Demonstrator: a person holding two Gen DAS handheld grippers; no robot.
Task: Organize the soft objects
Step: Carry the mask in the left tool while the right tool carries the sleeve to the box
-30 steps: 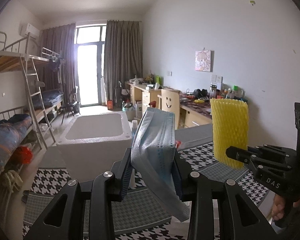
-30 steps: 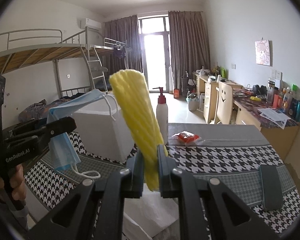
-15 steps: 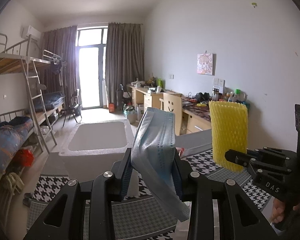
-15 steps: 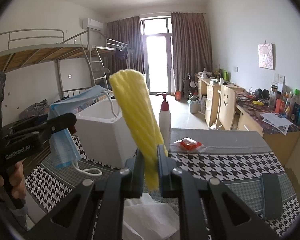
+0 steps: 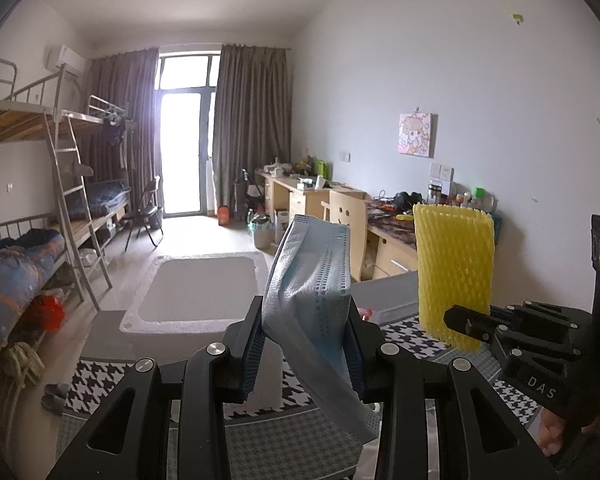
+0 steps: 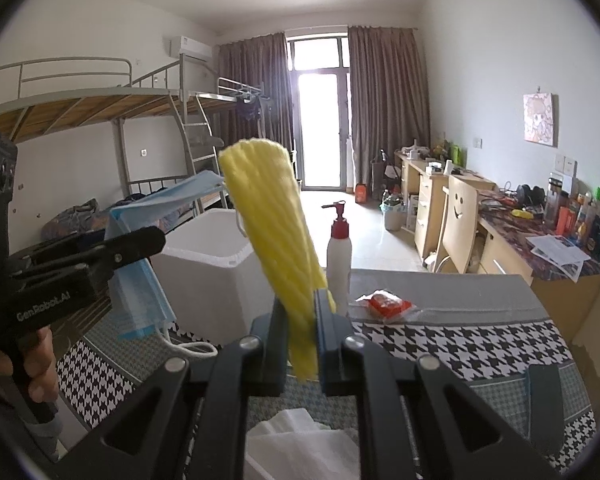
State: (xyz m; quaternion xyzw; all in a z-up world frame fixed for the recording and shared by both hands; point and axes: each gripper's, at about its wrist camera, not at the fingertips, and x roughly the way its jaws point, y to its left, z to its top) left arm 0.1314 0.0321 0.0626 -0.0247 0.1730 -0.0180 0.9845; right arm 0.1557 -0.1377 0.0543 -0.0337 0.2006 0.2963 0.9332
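We pinch the blue mask point(image 5: 312, 280) in our left gripper point(image 5: 306, 344) and the yellow foam net point(image 6: 272, 232) in our right gripper point(image 6: 301, 320), up high, to drop them in the white box point(image 6: 204, 276).

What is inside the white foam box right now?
Nothing visible: the white foam box shows a bare pale interior from the left wrist view. Its near right corner is hidden behind the blue face mask held by the left gripper.

Your left gripper point(image 5: 306, 344) fills the bottom centre of its own view, raised off the table, its jaws clamped on the mask point(image 5: 314, 292). Your right gripper point(image 6: 302, 326) sits bottom centre in its view, also raised, pinching the foam net point(image 6: 276, 232). Each shows at the other view's edge, your bare fingers point(image 6: 40, 364) wrapped around the left handle.
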